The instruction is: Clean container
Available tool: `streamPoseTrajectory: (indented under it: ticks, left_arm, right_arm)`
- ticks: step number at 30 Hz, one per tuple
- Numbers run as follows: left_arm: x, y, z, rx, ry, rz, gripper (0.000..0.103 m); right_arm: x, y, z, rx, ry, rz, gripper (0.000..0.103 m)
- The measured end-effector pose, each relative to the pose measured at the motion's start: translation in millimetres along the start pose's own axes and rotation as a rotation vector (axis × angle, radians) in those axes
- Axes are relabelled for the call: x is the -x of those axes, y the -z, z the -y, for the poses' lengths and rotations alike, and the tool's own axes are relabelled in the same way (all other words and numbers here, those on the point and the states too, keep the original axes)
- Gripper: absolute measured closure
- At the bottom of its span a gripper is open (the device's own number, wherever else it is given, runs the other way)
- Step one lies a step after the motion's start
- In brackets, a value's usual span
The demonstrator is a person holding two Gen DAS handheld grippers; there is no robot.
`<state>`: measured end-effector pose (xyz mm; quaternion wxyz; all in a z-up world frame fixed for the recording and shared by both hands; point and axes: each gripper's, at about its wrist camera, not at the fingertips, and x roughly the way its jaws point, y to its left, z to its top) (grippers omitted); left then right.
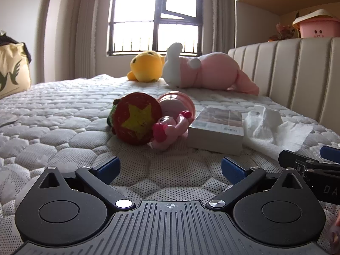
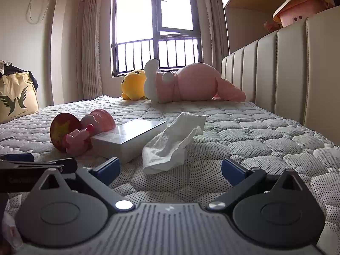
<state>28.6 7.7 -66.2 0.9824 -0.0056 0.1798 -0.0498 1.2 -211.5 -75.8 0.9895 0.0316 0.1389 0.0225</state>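
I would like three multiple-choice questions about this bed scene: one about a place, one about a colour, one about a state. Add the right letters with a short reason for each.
1. Where does the crumpled white paper tissue lie?
A. on the flat grey-white box
B. on the quilted mattress, right of the box
C. on the padded headboard

2. What colour is the star on the round red plush toy?
A. yellow
B. blue
C. white

3. In what state is the right claw?
A. shut on the tissue
B. shut and empty
C. open and empty

Answers:
1 B: the tissue rests on the quilted mattress beside the flat grey-white box.
2 A: the star is yellow on the red face.
3 C: its blue fingers stand wide apart, nothing between them; the left claw looks the same.
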Motion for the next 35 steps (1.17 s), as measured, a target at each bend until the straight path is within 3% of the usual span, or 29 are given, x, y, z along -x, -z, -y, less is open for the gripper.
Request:
streamPoseTrajectory:
  ticks: [16,25,35]
  left_arm:
    - [0,0,1,-0.005,0.0,0.002,0.0]
    - [-3,0,14,-0.099,-0.03,-0.029,0.0]
    - [-4,-2,2,-0.029,0.0,-0.044,0.0]
  right_arm:
    - [1,0,-2,0.008,0.004,0.0,0.001]
    - [1,0,-1,0.006,0.005,0.0,0.001]
    - [2,0,0,0.009,0.0,0.002,0.001]
